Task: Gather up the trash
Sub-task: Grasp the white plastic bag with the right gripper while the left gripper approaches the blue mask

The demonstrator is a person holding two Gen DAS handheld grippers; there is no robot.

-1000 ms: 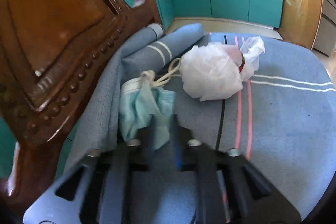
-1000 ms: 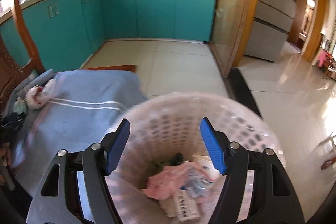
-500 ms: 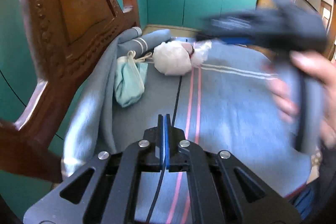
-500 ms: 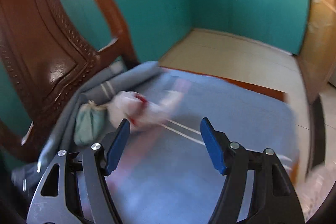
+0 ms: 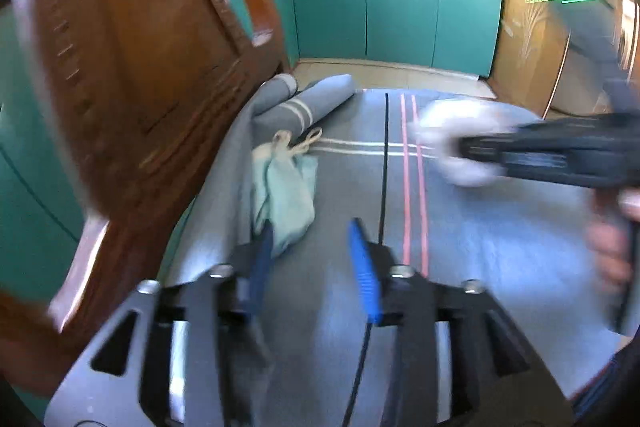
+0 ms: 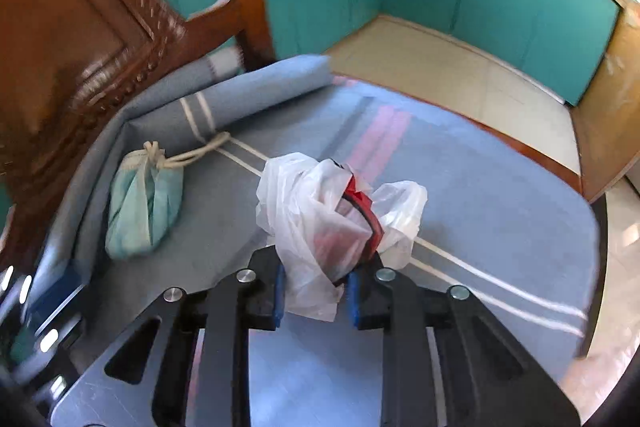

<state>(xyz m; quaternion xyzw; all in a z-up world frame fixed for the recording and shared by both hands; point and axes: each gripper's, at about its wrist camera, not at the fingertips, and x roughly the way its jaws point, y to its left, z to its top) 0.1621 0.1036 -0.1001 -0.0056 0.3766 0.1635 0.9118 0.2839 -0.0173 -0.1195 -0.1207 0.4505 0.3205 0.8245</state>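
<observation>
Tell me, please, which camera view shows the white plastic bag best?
The right wrist view: the white plastic bag is sharp and central there, pinched by the right gripper, with something red inside. In the left wrist view it is a white blur behind that gripper.
</observation>
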